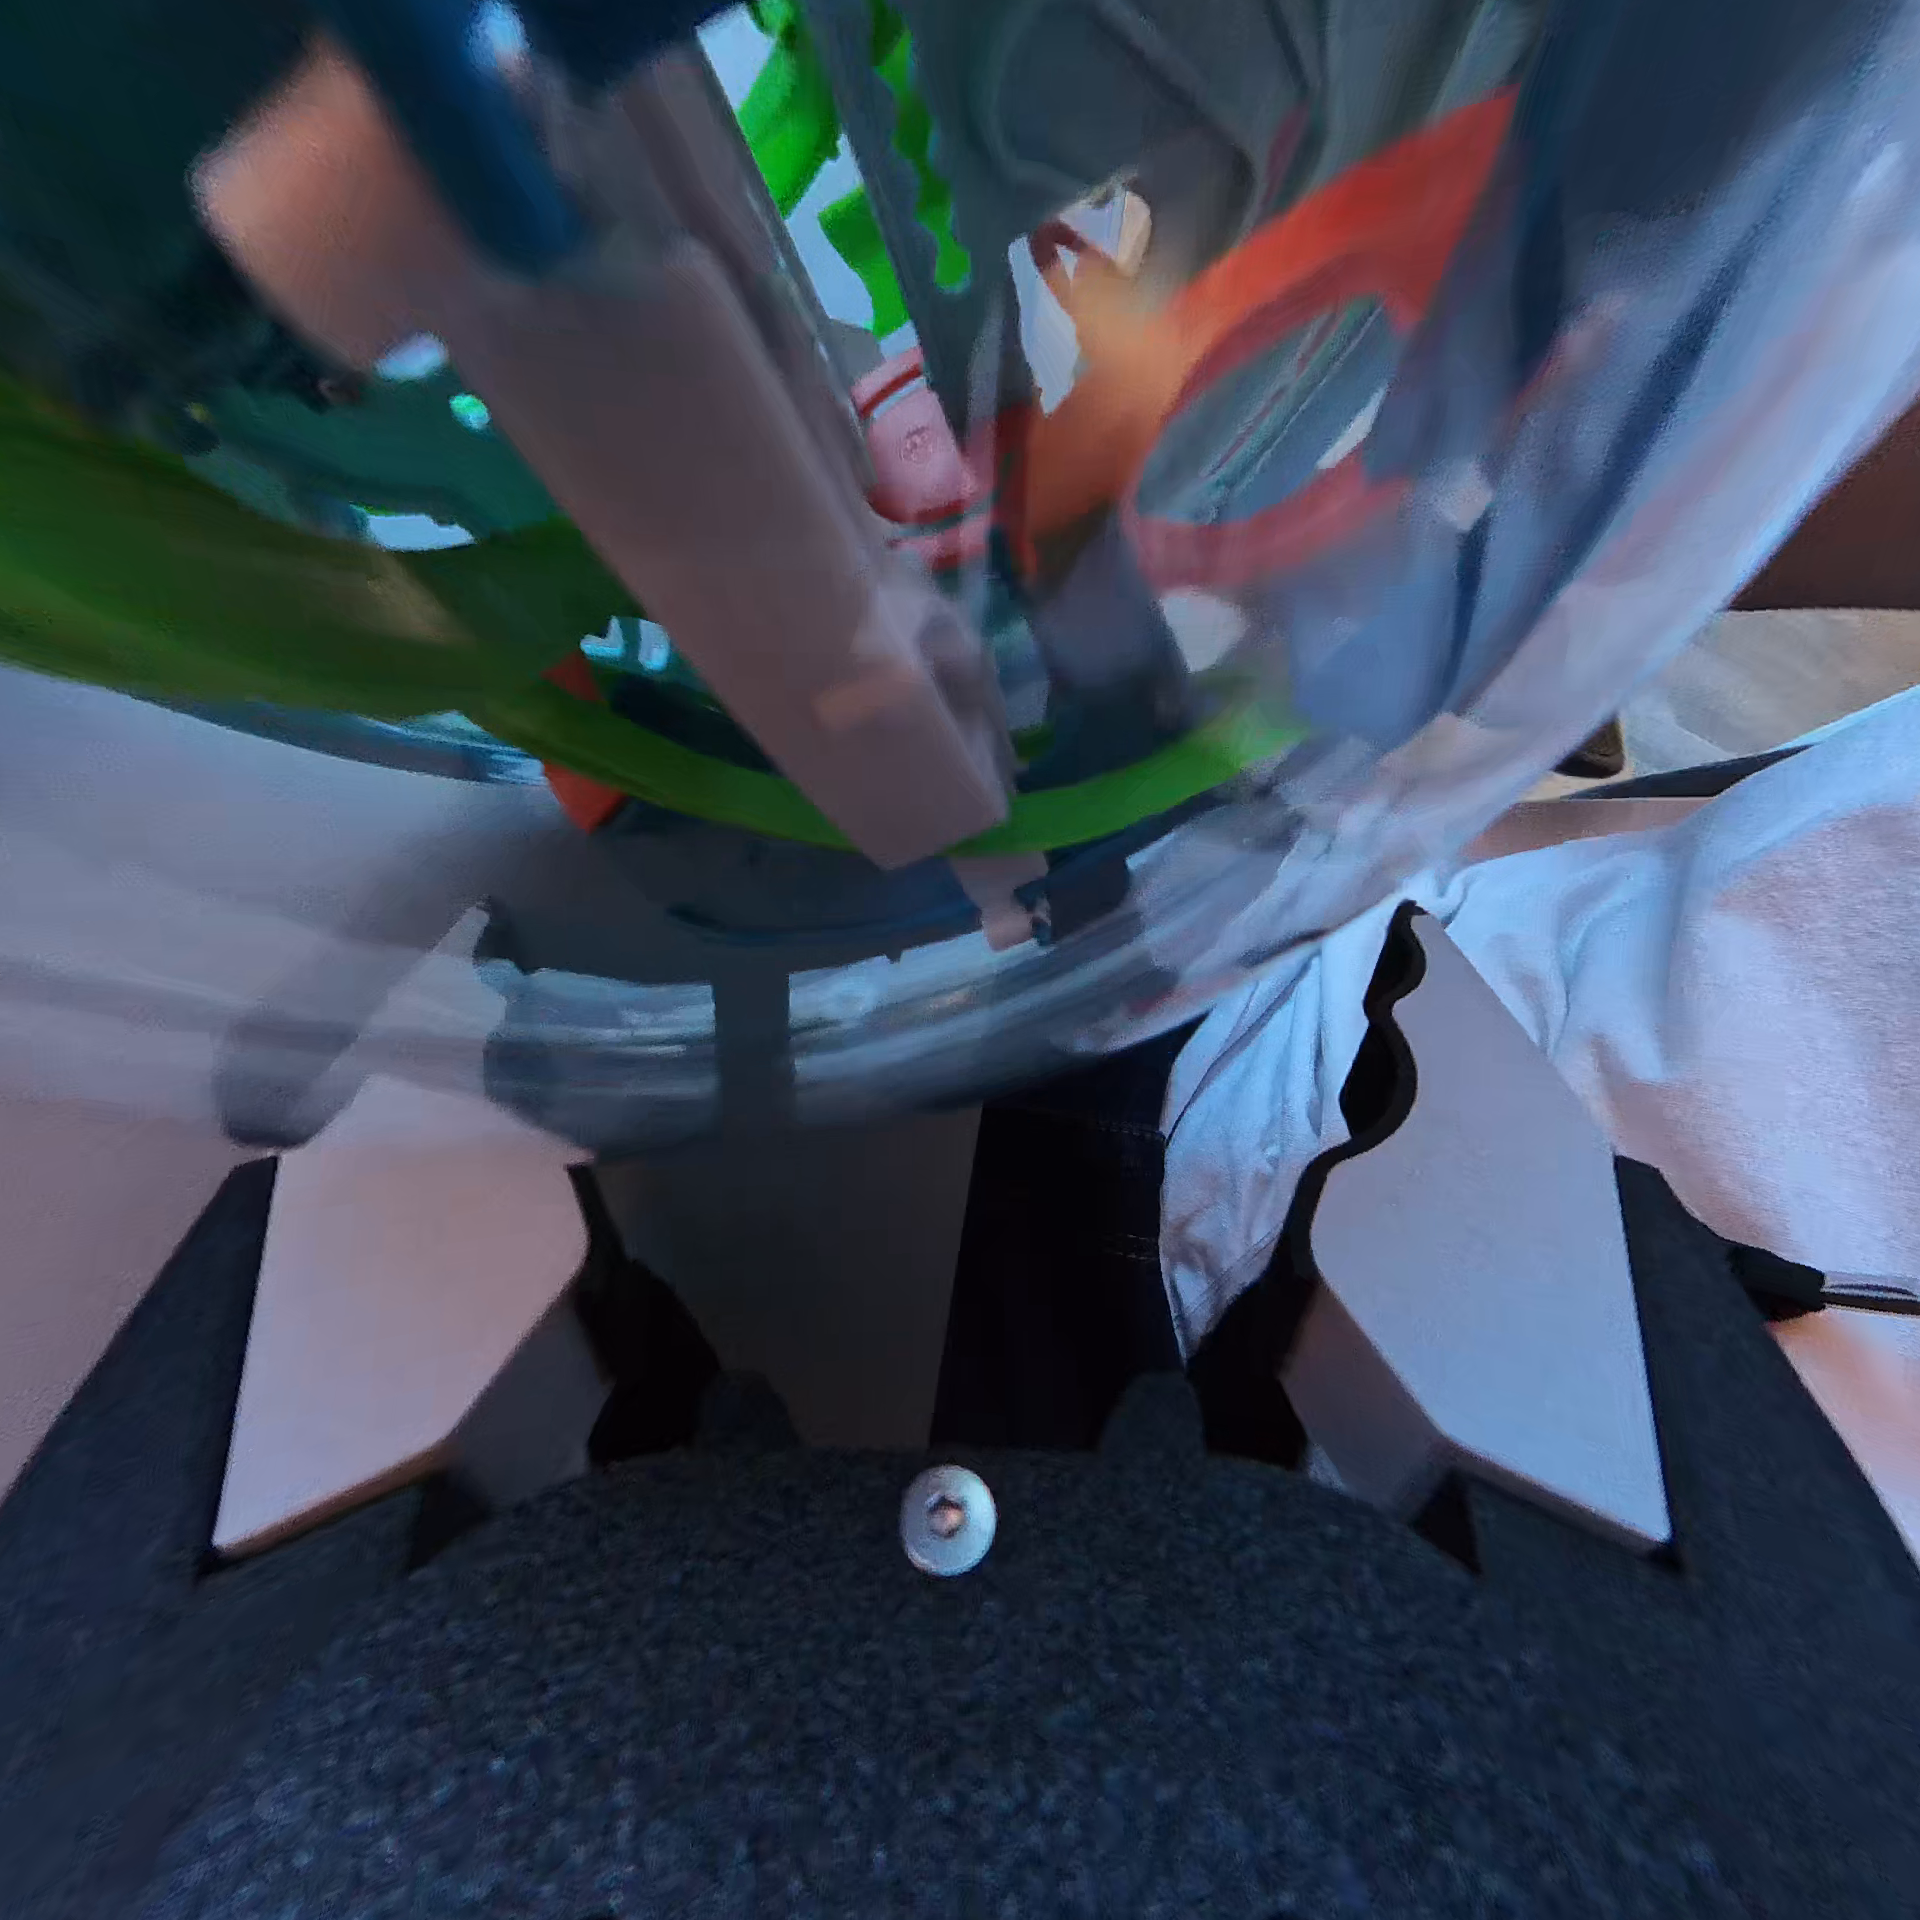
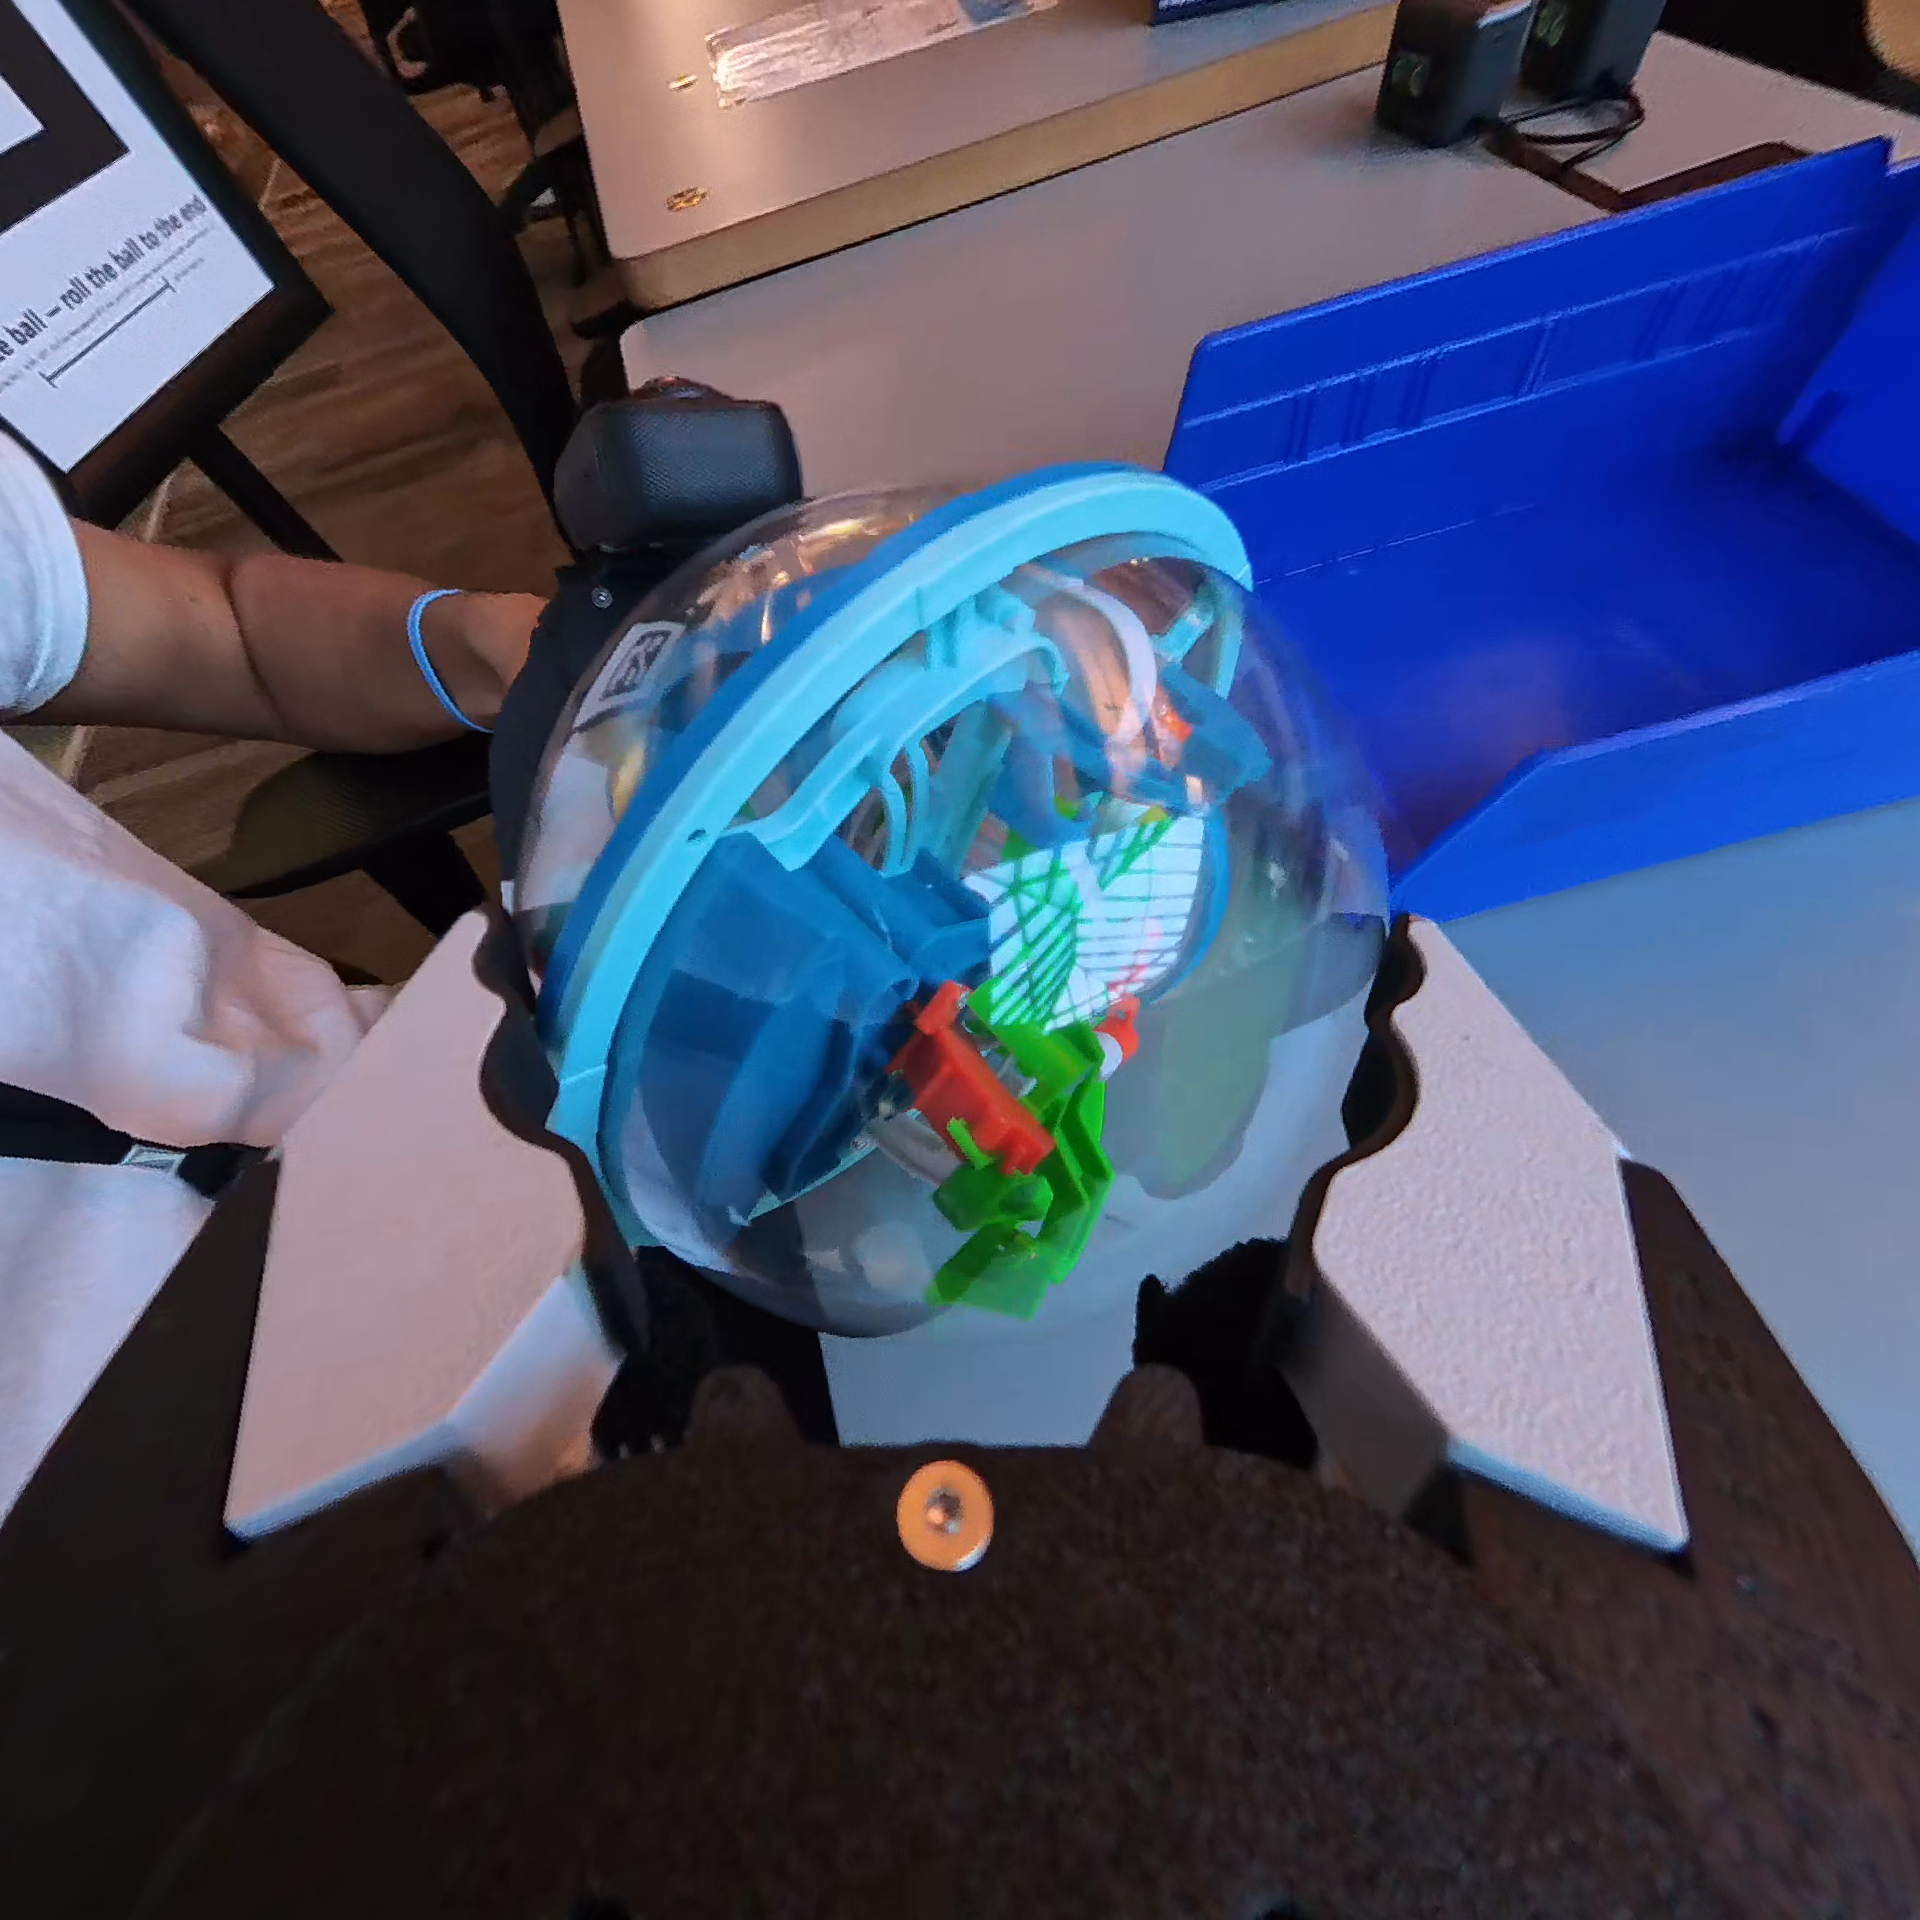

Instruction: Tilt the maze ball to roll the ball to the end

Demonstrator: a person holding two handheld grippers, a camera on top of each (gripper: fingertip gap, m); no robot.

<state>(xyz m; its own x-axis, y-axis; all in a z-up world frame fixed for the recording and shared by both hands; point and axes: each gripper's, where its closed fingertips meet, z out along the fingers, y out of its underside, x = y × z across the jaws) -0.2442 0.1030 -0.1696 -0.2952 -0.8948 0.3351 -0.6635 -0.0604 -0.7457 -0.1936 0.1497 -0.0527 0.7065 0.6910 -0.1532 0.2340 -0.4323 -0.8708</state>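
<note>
- The maze ball (image 2: 935, 904), a clear sphere with blue, green and red tracks inside, sits between the right gripper (image 2: 940, 1091) fingers (image 2: 416, 1195), which are spread wide around it, their dark pads at or touching its sides; it appears held up over the table (image 2: 1714, 1039).
- The left gripper (image 1: 914, 1122) meets the sphere from the far side; its fingers are wide apart and the shell presses at its mouth, but a firm hold cannot be confirmed.
- The blue rim ring (image 2: 727, 831) runs diagonally, so the sphere is tilted.
- The small ball inside cannot be picked out.
- A blue bin (image 2: 1558, 540) stands just behind, right of the sphere; it could block a tilt that way.
</note>
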